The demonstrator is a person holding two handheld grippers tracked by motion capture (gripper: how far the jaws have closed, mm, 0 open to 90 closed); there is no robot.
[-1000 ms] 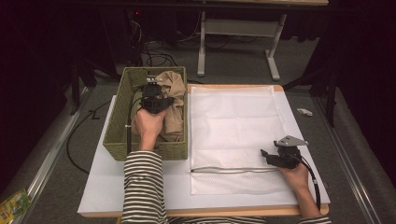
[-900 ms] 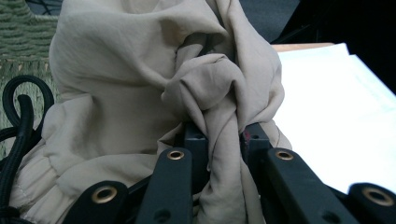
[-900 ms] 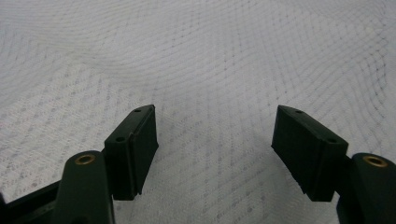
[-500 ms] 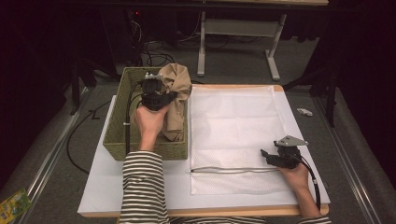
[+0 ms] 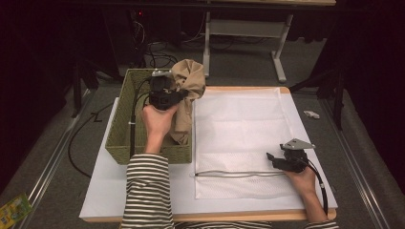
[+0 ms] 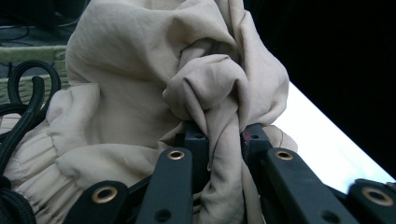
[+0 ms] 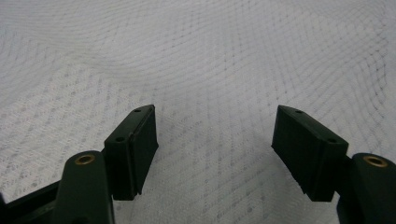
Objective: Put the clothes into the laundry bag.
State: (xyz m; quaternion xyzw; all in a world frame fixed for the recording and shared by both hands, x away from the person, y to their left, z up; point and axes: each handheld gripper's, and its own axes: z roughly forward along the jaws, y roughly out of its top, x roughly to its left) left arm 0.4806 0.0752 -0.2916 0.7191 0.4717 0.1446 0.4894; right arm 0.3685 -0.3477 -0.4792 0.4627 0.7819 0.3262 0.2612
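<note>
A beige cloth garment [image 5: 187,90] hangs bunched above the woven green basket [image 5: 123,143] at the table's left. My left gripper [image 5: 177,95] is shut on a fold of it; in the left gripper view the beige garment [image 6: 154,88] is pinched between the two black pads [image 6: 196,144], and my left gripper [image 6: 219,140] points toward the table's far edge. A white mesh laundry bag [image 5: 239,138] lies flat on the table, its zipper edge [image 5: 239,173] toward the person. My right gripper [image 5: 271,158] rests on the bag at the lower right, open. The right gripper view has my right gripper [image 7: 215,154] with nothing between its jaws over the white mesh bag [image 7: 210,60].
The basket sits on a white board [image 5: 95,191] over the table. A black cable [image 5: 132,124] trails from the left gripper across the basket. A small white object [image 5: 311,114] lies off the table's right side. A table frame [image 5: 248,28] and cables stand behind.
My left gripper has risen out of the basket and lifted the beige garment with it, drawing it up and slightly right. The right gripper has not moved.
</note>
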